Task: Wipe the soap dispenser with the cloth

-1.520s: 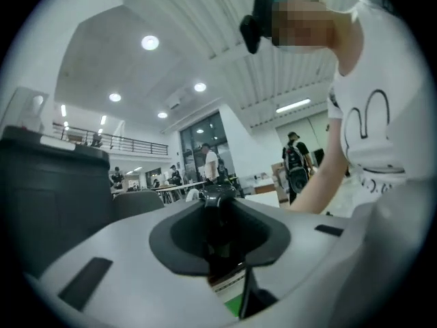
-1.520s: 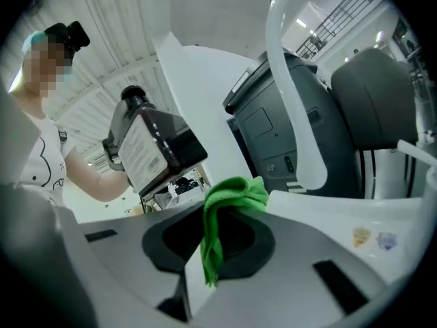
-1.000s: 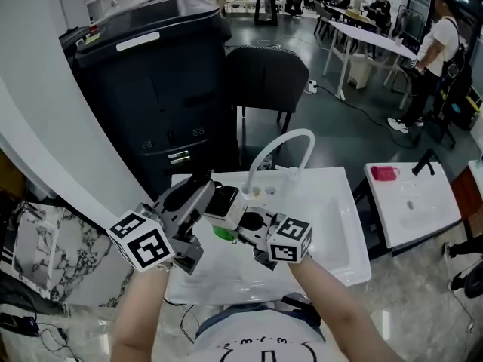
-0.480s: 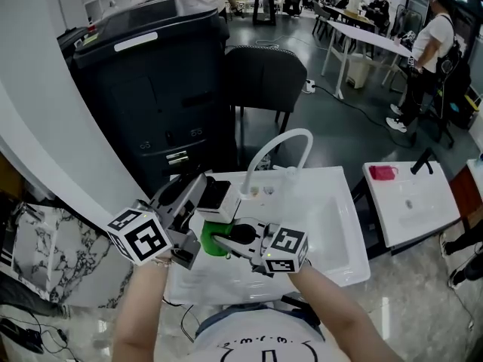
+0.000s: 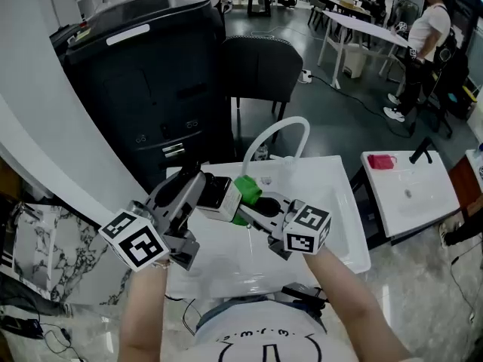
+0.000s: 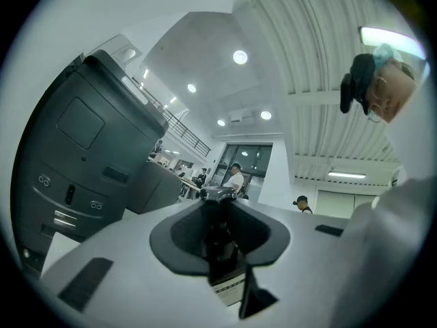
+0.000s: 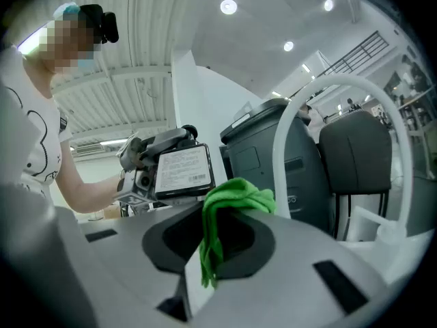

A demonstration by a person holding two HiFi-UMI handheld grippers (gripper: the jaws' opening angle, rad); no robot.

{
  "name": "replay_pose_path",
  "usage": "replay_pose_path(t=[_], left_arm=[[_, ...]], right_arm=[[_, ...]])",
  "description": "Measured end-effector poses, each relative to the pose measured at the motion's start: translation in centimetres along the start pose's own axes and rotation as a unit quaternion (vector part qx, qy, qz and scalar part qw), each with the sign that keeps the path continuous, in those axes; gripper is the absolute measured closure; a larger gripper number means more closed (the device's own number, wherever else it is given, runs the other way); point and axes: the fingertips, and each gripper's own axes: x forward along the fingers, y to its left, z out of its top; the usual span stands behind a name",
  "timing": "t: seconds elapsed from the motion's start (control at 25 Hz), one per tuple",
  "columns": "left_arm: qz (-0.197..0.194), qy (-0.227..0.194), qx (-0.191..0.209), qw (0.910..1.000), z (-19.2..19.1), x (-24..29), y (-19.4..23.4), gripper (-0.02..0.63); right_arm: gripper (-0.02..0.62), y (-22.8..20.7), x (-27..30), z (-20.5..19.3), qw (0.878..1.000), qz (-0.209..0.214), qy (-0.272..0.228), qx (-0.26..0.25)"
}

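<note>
Over the white sink [image 5: 336,225], my left hand-held gripper [image 5: 198,196] pinches the soap dispenser [image 5: 221,197] — its label faces my other side. My right hand-held gripper [image 5: 260,204] is clamped on the green cloth [image 5: 247,188] — bunched just beside the dispenser's end; contact unclear.

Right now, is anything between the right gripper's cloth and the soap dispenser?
Nothing visible. The right gripper holds the green cloth right beside the soap dispenser, which the left gripper holds above the sink. No object sits between them. Whether they touch I cannot tell.
</note>
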Motion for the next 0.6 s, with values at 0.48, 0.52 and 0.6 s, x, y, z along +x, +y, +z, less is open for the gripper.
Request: replay_pose_path(t=[0.48, 0.52, 0.6], left_arm=[[0.066, -0.022, 0.029, 0.9972, 0.0, -0.1, 1.1, 0.512], [0.069, -0.022, 0.029, 0.9970, -0.1, -0.1, 1.2, 0.512], [0.076, -0.018, 0.041, 0.9961, -0.4, -0.1, 1.3, 0.512]], right_arm=[[0.549, 6.9, 1.2, -1.9, 0.995, 0.074, 0.044, -0.046], [0.549, 7.5, 1.2, -1.9, 0.994, 0.084, 0.046, -0.052], [0.549, 9.1, 1.4, -1.8, 0.990, 0.114, 0.045, -0.067]])
